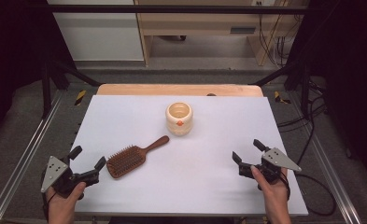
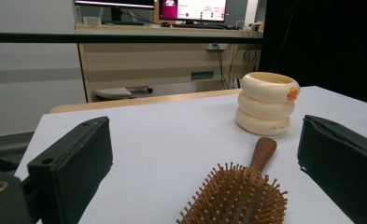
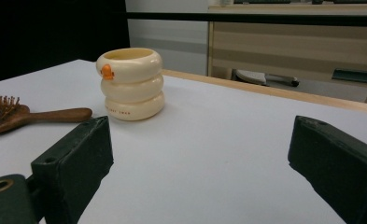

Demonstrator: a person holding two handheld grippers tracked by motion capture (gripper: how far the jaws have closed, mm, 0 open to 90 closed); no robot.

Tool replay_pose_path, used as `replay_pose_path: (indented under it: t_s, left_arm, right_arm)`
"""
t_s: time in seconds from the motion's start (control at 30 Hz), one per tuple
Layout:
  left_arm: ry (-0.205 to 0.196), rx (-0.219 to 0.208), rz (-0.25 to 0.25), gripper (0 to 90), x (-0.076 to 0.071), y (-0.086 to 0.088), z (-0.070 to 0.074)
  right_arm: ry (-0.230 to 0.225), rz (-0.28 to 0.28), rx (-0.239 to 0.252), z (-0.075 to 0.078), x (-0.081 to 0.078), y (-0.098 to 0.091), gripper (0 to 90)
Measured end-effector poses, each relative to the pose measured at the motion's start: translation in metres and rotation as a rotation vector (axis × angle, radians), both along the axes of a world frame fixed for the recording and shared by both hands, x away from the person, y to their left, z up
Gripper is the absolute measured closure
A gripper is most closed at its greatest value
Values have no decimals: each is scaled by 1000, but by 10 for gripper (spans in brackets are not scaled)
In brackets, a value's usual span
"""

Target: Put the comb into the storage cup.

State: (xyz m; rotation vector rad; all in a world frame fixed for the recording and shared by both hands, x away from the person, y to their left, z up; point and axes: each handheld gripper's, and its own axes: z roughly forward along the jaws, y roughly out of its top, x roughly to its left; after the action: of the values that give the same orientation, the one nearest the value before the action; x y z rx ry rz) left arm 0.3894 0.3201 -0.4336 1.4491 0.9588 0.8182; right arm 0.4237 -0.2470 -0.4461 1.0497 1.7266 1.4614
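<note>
Two hands enter at the bottom edge of the high view, each gripping a black tong tool. At lower left sits the left gripper (image 1: 88, 161), jaws spread wide with nothing between them. Its tips point toward the wooden hairbrush (image 1: 130, 159), which lies just beside it, left of centre in the frame. Bristles face up, and the handle slants toward the upper right. Whether the nearer jaw tip touches the brush head cannot be told from above.

At lower right is the right gripper (image 1: 246, 150), also spread wide and holding nothing, with bare white table (image 1: 209, 186) under its jaws. It is well apart from the brush.

Above centre of the frame stands a cream cup (image 1: 179, 118), shaped like three stacked rings with a small orange mark on its side. It stands upright, near the end of the brush handle but not touching it.

From the left gripper view, the brush head (image 2: 237, 196) fills the lower middle between the two open jaws, and the cup (image 2: 267, 103) stands beyond the handle at right of centre.

From the right gripper view, the cup (image 3: 130, 84) stands at upper left, and the brush (image 3: 27, 115) lies at the left edge, beyond the jaws.
</note>
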Motion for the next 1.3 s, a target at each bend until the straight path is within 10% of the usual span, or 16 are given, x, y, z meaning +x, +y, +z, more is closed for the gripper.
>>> replay_pose_path:
  t_s: [0.97, 1.3]
  left_arm:
    - [68, 11, 13, 194, 1, -36, 11]
    - [75, -25, -6, 413, 3, -35, 22]
  right_arm:
    - [50, -10, -21, -5, 2, 1, 69]
    - [56, -1, -21, -6, 1, 2, 68]
